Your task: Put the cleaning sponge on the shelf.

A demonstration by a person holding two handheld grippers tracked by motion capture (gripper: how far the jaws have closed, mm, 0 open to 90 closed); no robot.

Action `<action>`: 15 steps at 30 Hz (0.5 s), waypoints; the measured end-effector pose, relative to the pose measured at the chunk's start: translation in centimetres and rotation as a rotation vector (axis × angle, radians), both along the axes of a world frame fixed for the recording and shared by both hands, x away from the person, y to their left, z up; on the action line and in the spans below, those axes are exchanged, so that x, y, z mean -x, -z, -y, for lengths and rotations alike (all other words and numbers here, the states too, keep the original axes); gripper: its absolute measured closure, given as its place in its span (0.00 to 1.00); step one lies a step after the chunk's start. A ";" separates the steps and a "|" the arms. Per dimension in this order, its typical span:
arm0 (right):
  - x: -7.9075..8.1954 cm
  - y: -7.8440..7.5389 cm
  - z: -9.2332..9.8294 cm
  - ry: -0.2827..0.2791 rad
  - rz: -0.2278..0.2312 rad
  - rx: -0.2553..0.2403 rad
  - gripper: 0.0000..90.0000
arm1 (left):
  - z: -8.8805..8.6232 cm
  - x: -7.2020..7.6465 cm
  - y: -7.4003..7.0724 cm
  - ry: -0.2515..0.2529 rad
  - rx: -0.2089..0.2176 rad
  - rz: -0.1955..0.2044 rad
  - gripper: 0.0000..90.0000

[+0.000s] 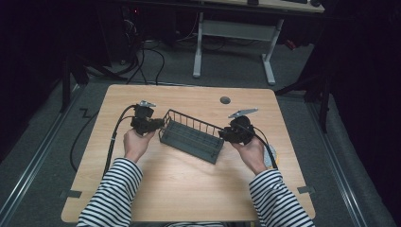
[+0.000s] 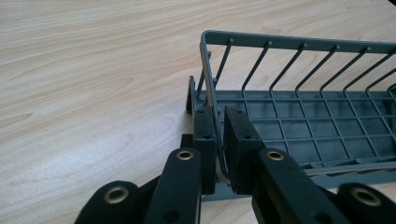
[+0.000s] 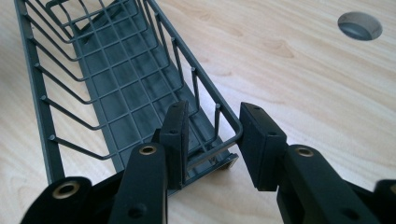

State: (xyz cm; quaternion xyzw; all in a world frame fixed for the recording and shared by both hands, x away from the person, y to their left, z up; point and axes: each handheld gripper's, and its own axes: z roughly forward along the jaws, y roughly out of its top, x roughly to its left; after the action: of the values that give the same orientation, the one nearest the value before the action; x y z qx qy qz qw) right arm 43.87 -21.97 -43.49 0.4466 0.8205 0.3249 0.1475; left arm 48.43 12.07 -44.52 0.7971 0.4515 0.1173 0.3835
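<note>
A grey wire basket [image 1: 191,137] lies slantwise in the middle of the wooden table [image 1: 189,189]. My left gripper [image 1: 161,124] sits at its left end. In the left gripper view the left gripper [image 2: 219,140] is shut on the end rim of the basket [image 2: 299,42], a thin wire pinched between the pads. At the right end is my right gripper [image 1: 222,135]. In the right gripper view the right gripper [image 3: 212,140] is open astride a corner of the basket [image 3: 116,93], one jaw inside, one outside beside the rim.
A round cable hole [image 1: 225,100] is in the table behind the basket, also seen as the hole [image 3: 360,25] in the right gripper view. Cables trail off the table's left side. A small pale object [image 1: 272,158] lies by the right wrist. A white desk frame [image 1: 234,42] stands beyond.
</note>
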 end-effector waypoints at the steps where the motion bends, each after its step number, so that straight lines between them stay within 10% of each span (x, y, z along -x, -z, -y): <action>1: 0.3 0.0 0.0 -0.001 0.002 0.001 0.71 | 0.0 0.3 0.0 0.002 -0.004 0.004 0.93; 15: 4.1 0.4 0.6 -0.008 0.025 -0.026 0.70 | 0.0 4.1 0.1 0.031 0.007 0.014 0.92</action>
State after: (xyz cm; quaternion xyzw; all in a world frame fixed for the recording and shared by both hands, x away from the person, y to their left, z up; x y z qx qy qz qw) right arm 39.76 -22.60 -43.87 0.4411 0.8160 0.3419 0.1507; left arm 44.34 12.04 -44.60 0.8018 0.4369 0.1154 0.3911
